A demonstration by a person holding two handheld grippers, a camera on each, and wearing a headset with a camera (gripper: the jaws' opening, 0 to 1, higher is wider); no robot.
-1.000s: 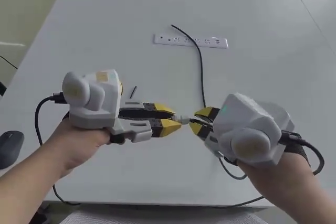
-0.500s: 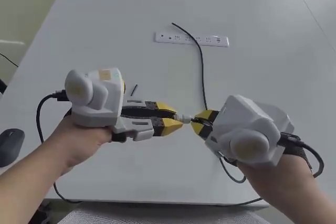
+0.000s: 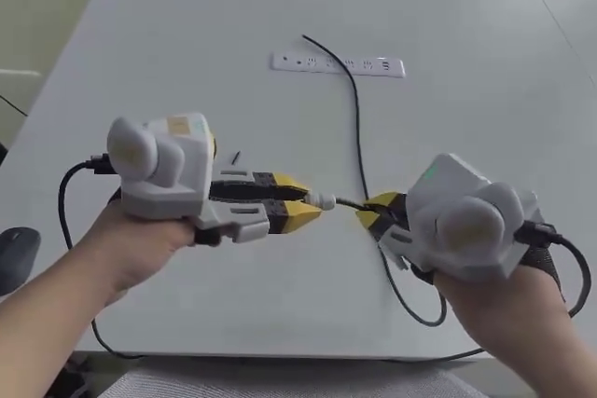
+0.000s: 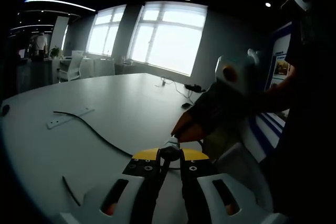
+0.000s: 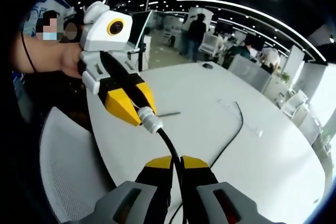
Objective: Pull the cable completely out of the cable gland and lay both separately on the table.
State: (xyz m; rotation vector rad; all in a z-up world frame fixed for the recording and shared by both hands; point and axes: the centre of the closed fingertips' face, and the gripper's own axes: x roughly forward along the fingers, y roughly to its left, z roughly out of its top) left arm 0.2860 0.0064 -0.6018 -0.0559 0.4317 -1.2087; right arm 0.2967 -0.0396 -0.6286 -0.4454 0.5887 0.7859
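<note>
The yellow-tipped fingers (image 3: 297, 219) of my left gripper (image 4: 169, 157) are pinched almost together on the small pale-grey plastic cable gland (image 3: 322, 201). It sticks out just past their tips, so its mouth faces my other hand. Opposite, my right gripper (image 5: 176, 162) has its jaws closed to a thin slit on the thin black round cable (image 3: 357, 128). It grips the cable just beyond the gland, with a short bare stretch showing between the two sets of tips. I hold the pair nose to nose, in line and lifted above the white table (image 3: 466, 100). A straight pull along the gland's bore should, I judge, let the cable slide rather than bind. The cable is not yet out: it runs into the gland's end. Beyond my right tips the rest of it trails away across the tabletop, passing the long white power strip (image 3: 338, 65), well apart from both hands.
</note>
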